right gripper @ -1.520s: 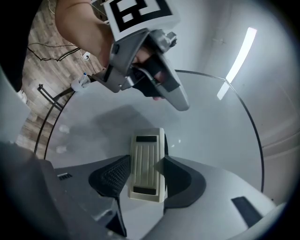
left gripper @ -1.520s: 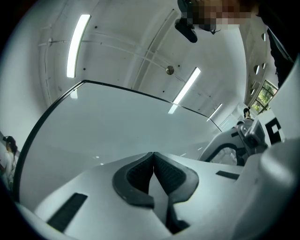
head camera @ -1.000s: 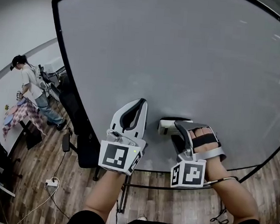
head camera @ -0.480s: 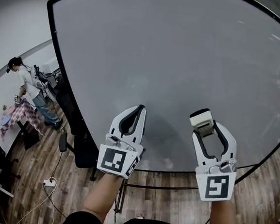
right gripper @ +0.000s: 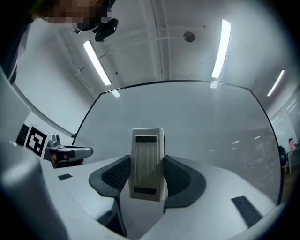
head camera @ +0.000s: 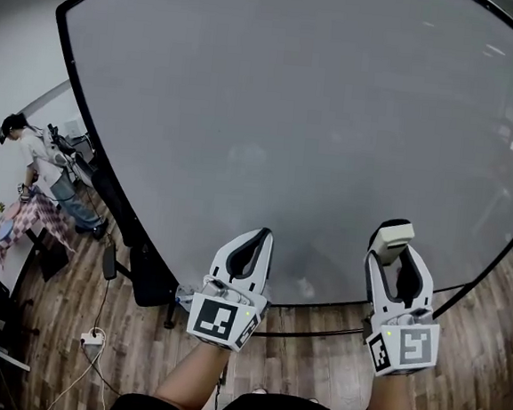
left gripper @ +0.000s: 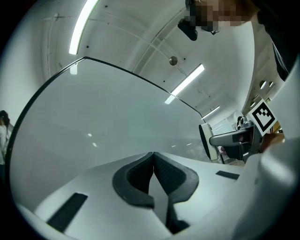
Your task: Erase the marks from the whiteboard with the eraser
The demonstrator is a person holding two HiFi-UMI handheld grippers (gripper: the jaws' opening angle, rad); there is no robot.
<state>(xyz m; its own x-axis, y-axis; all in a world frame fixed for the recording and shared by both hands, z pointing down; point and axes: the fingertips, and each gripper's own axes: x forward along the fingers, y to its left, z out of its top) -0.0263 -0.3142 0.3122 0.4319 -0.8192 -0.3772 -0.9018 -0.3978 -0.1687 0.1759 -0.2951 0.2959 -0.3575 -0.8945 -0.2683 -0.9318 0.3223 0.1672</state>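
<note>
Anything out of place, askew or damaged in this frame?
Nothing stands out. The right tool grips the eraser squarely between its jaws, and the left tool is shut with nothing in it. The whiteboard looks intact, and I can make out no marks on it.

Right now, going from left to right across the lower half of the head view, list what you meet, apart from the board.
Standing person in a pale top → white power strip → white left gripper, jaws together → white right gripper, shut on the cream ribbed eraser.
</note>
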